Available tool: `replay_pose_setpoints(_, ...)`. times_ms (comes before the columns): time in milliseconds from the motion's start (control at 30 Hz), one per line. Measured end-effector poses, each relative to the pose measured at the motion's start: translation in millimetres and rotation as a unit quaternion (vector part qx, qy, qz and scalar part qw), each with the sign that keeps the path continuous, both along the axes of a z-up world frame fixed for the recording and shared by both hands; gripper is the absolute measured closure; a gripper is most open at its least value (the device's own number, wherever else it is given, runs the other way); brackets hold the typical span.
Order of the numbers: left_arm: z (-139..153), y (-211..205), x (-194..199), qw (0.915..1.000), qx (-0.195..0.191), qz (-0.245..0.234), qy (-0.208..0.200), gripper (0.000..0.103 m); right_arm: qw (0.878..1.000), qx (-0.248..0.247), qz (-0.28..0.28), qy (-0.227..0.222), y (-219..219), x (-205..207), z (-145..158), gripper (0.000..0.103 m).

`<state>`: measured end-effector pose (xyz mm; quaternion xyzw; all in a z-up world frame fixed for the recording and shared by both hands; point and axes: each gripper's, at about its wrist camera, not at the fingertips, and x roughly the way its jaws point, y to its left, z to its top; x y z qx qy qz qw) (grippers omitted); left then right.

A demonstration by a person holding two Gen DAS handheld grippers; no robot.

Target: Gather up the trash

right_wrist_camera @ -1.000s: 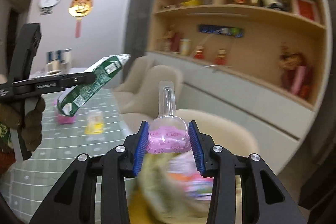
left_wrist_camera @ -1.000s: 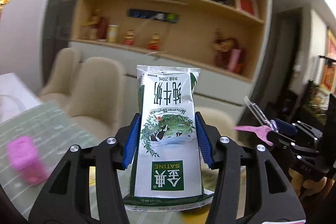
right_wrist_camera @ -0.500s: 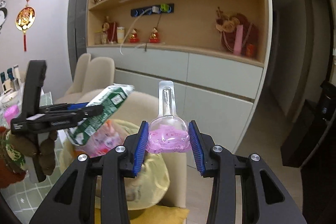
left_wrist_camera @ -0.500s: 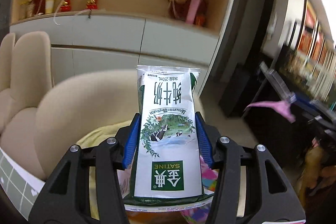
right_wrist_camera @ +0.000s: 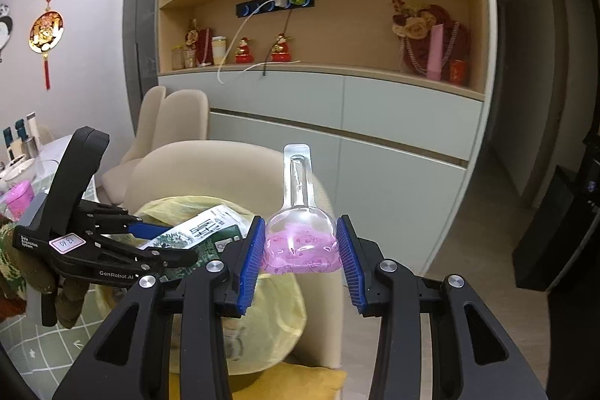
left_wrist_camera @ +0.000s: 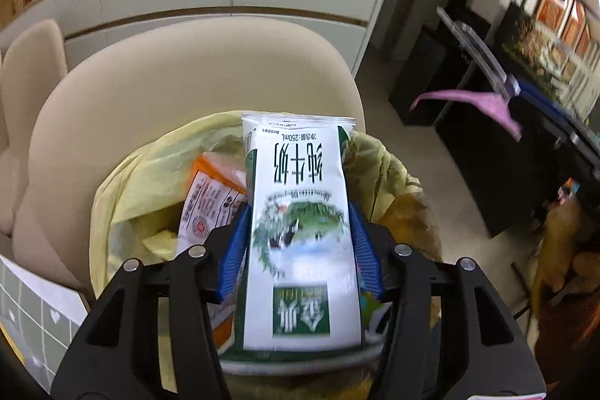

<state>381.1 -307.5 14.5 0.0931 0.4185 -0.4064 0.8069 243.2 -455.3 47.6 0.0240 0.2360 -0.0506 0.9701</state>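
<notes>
Above the yellow-lined trash bin, the left gripper points steeply down with the milk carton between its blue fingers. The jaws are opening; the carton sits between them, its lower end over the bin's mouth, and a sliver of gap shows on the near side, so the grip looks loosened. An orange-and-white packet lies inside the bin, left of the carton. The carton covers most of the bin's opening, and the bin's near rim is cut off behind the gripper body.

To the right of the bin, the right gripper has its fingers clamped on the round pink base of a clear plastic spoon-shaped piece, stem pointing upward. It hangs just beside the bin's right rim, with open floor beyond. A beige chair backs the bin closely. The left gripper and carton appear there over the bin liner, whose lower part blurs out.
</notes>
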Motion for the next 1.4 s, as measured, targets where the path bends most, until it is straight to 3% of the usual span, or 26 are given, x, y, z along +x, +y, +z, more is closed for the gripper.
replay_pose_setpoints(133, 22.9, 34.2, -2.1, 0.9978, -0.050, 0.040, -0.016, 0.044, 1.000, 0.009, 0.027, -0.004, 18.1, 10.1, 7.4, 0.065)
replay_pose_setpoints(300, 39.9, 74.6, -16.3, 0.9912, -0.076, 0.095, -0.051, 0.043, 0.997, 0.021, 0.071, 0.007, 47.3, 33.0, 9.1, 0.065)
replay_pose_setpoints(467, 37.7, 117.2, -38.2, 0.9845, -0.071, 0.142, -0.074, 0.043, 0.988, 0.040, 0.111, 0.099, 73.9, 78.2, -21.4, 0.065)
replay_pose_setpoints(567, 35.3, 144.7, -46.4, 0.9801, -0.075, 0.171, -0.068, 0.043, 0.981, 0.023, 0.118, 0.152, 87.8, 96.0, -45.7, 0.065)
replay_pose_setpoints(800, 30.1, 194.7, -85.6, 0.9719, -0.065, 0.216, -0.067, 0.043, 0.968, 0.028, 0.126, 0.215, 95.1, 112.6, -76.4, 0.065)
replay_pose_setpoints(933, 25.4, 212.7, -113.4, 0.9706, -0.051, 0.226, -0.063, 0.043, 0.971, 0.044, 0.119, 0.201, 90.6, 108.1, -74.7, 0.065)
replay_pose_setpoints(1067, 22.6, 237.0, -147.2, 0.9620, -0.044, 0.256, -0.083, 0.040, 0.975, 0.058, 0.117, 0.179, 95.0, 92.6, -65.1, 0.065)
replay_pose_setpoints(1233, 24.2, 262.5, -186.2, 0.9481, -0.050, 0.295, -0.109, 0.022, 0.988, 0.037, 0.096, 0.114, 100.2, 49.7, -38.8, 0.061)
replay_pose_setpoints(1400, 20.6, 278.1, -220.9, 0.9361, -0.027, 0.325, -0.132, 0.019, 0.993, 0.040, 0.101, 0.039, 121.9, -15.3, -14.0, 0.060)
